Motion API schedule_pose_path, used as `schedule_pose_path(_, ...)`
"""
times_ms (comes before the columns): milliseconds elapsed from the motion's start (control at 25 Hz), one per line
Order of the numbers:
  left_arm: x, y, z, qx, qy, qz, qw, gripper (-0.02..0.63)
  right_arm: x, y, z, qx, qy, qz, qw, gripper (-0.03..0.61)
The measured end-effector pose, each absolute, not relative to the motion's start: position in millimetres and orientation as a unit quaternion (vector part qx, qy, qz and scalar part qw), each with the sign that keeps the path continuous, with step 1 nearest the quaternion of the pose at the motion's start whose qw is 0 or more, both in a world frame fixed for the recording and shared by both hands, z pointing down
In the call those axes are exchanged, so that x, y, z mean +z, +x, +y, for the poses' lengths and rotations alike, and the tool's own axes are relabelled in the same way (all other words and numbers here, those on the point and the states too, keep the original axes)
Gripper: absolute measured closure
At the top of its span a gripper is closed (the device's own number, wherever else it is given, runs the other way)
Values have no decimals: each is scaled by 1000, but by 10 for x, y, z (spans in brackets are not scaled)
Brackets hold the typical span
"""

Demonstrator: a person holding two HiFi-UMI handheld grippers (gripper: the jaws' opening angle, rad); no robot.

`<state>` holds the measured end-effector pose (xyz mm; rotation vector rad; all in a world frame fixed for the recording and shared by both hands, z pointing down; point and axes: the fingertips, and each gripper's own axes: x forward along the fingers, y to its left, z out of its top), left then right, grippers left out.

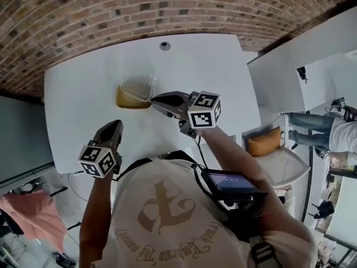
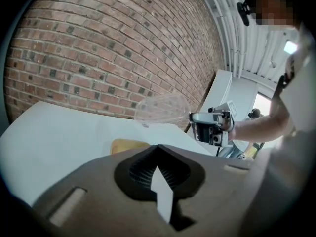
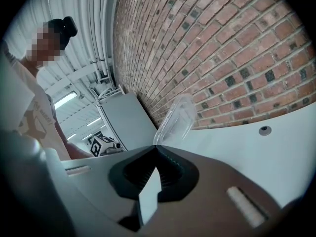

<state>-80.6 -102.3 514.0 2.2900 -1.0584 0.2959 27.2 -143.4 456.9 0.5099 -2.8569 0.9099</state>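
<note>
A clear plastic box with a yellow-brown filling [image 1: 128, 100] stands on the white table [image 1: 78, 88], its clear hinged lid [image 1: 139, 84] raised. My right gripper [image 1: 156, 98] is shut on the lid's edge; in the right gripper view the lid [image 3: 178, 117] rises straight out of the closed jaw tips [image 3: 156, 146]. My left gripper [image 1: 116, 125] hovers near the table's front edge, shut with nothing in it, short of the box. From the left gripper view [image 2: 158, 146] the yellow base [image 2: 126, 144], the lid [image 2: 160, 107] and the right gripper's body [image 2: 212, 127] show ahead.
A small round grey cap [image 1: 165, 46] sits in the table's far side, near the brick wall [image 1: 111, 10]. A white chair with an orange cushion [image 1: 264, 142] stands right of the table. Another person [image 1: 334, 130] is at the far right.
</note>
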Motion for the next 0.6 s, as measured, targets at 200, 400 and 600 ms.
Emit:
schedule_pose_path(200,5133,-728,-1023,116,864,-392,294,615,4542,314,-1443,295,167,-939,49,571)
schedule_pose_path(400,5158,-712,-1004,118,863,-391,296,615,4593,316,-1404,300,165,-938,50,571)
schedule_pose_path(600,5189,-702,-995,120,863,-389,299,615,4655,325,-1380,303,166,-937,53,571)
